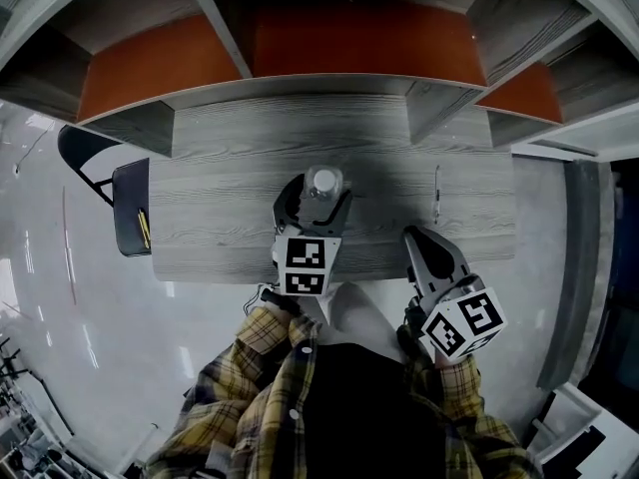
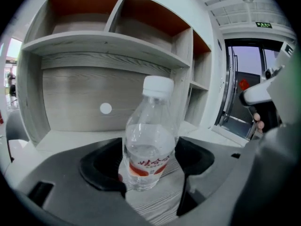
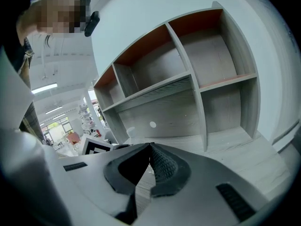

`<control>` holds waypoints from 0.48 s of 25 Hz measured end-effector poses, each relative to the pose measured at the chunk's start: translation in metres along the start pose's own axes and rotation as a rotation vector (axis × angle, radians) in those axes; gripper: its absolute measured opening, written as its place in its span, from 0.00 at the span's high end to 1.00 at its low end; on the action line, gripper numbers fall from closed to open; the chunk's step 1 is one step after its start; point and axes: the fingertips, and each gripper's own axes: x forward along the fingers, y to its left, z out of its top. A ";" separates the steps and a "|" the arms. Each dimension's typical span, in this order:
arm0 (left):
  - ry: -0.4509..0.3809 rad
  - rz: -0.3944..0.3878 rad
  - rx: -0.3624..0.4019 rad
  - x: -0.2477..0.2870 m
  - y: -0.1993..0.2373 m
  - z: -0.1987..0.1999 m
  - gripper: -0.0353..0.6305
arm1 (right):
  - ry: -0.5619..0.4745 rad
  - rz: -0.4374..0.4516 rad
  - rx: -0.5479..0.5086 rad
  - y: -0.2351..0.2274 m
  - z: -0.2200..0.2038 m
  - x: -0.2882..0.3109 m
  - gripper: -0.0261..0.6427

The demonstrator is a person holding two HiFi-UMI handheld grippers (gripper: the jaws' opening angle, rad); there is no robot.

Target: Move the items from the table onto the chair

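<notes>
1. Plainly, you were at the grasping step for the first item: your left gripper (image 1: 313, 204) sat low over the grey wood-grain table (image 1: 220, 213), its jaws spread wide on either side of the clear plastic water bottle with a white cap and red label (image 2: 149, 147).
2. That bottle stood upright on the table, between the two dark pads and close to both. As far as the left gripper view showed, neither pad pressed on it, so nothing was held.
3. Your right gripper (image 3: 149, 149) hovered at the table's near edge, to the right of the bottle, with its jaws clenched together on nothing.
4. Next, I judged, you needed to close the left jaws squarely on the bottle's body below the shoulder; a clear, part-filled bottle would likely slip or tip if pinched near the cap.
5. After that you would have had to lift it clear and carry it leftward to the dark chair (image 1: 130, 203) beside the table's left end, keeping it upright.
6. None of the carrying was done at that point.
</notes>
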 end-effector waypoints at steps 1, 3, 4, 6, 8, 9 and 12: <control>0.005 0.007 -0.002 0.004 0.001 -0.003 0.44 | 0.006 0.000 0.004 -0.001 -0.002 0.000 0.93; 0.012 0.021 0.000 0.011 0.003 -0.008 0.44 | 0.016 0.001 0.010 -0.003 -0.007 -0.001 0.93; 0.016 0.028 0.005 0.013 0.005 -0.010 0.44 | 0.020 0.002 0.014 -0.003 -0.009 -0.001 0.94; 0.019 0.045 0.018 0.016 0.006 -0.013 0.44 | 0.026 0.003 0.022 -0.004 -0.013 -0.001 0.93; 0.018 0.054 0.026 0.016 0.006 -0.014 0.46 | 0.028 0.004 0.029 -0.006 -0.017 -0.001 0.94; 0.020 0.055 0.027 0.016 0.006 -0.014 0.47 | 0.028 0.005 0.031 -0.007 -0.018 -0.001 0.94; 0.034 0.051 0.027 0.016 0.005 -0.015 0.48 | 0.026 0.008 0.034 -0.007 -0.019 -0.002 0.93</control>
